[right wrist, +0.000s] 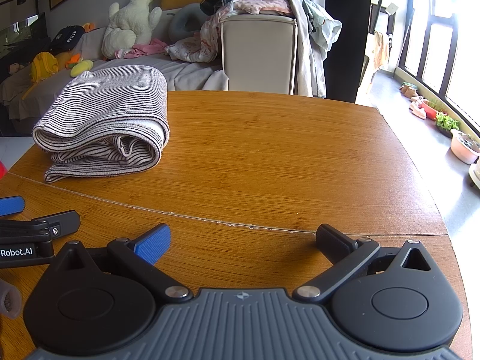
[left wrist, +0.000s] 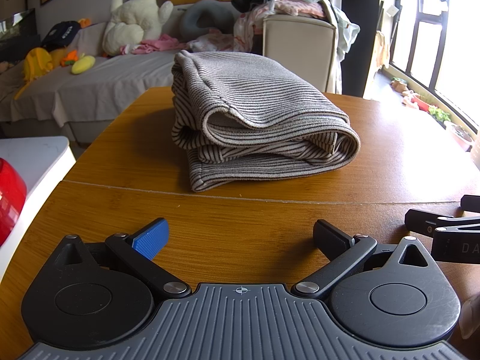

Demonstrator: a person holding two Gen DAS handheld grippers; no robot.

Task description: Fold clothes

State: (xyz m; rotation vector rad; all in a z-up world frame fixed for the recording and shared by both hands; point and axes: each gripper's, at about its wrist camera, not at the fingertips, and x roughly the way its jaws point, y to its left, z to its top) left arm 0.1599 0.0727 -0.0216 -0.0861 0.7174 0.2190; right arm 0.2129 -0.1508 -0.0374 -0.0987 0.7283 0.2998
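Left wrist view: the left gripper (left wrist: 240, 237) sits low over a wooden table (left wrist: 270, 219), its two fingers spread wide apart with nothing between them. One finger carries a blue pad (left wrist: 151, 238); the other is black (left wrist: 331, 237). Straight ahead, well apart from the fingertips, a striped garment (left wrist: 255, 120) lies folded into a thick stack of several layers, resting flat on the table beyond a thin seam (left wrist: 270, 199) that crosses the tabletop. The rounded fold faces right and the loose edges face the camera. At the right edge of this view, part of the right gripper (left wrist: 444, 228) shows, resting near the table surface.

Right wrist view: the right gripper (right wrist: 243, 240) is likewise held with its fingers far apart and empty, above bare wood. The same folded striped garment (right wrist: 105, 123) lies to the upper left, near the table's left rim. Part of the left gripper (right wrist: 39, 229) enters at the left edge.

Background, both views: a sofa (left wrist: 99, 81) bearing a large white plush toy (left wrist: 138, 15) and small yellow toys, and a cream bin (right wrist: 258, 54) heaped with unfolded clothes (right wrist: 264, 0). Windows (right wrist: 444, 36) stand at the right, with potted plants on the floor below.
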